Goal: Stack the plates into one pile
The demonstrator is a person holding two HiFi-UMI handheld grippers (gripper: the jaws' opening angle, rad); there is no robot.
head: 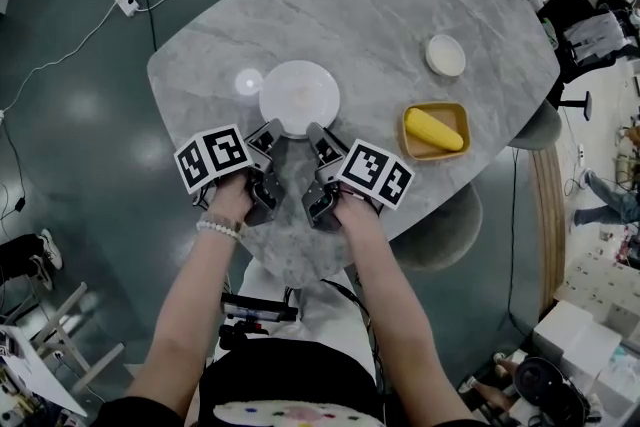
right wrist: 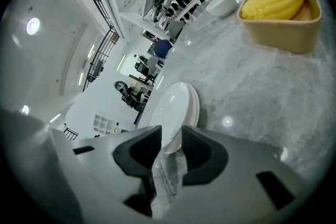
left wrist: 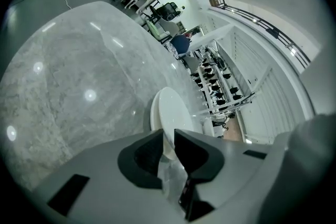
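The grey marble tabletop (head: 380,5) bears a pile of white plates (head: 299,97), 1 small white bowl (head: 445,55) and 1 yellow tray (head: 412,143) holding corn (head: 434,128).

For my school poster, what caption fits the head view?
The left gripper and right gripper straddle the near rim of stacked white plates on a grey table, corn dish nearby.

Both the left hand-held gripper (head: 268,133) and the right hand-held gripper (head: 320,135) are grey shells with black pads (left wrist: 139,157) up front. Each has a white cube (head: 212,158) on top, covered in black square markers. The person's got a white bead bracelet (head: 220,229) on the left wrist, bare forearms, a dark top (head: 270,375) with a multicoloured print, and a small black device (head: 255,308) at the chest.
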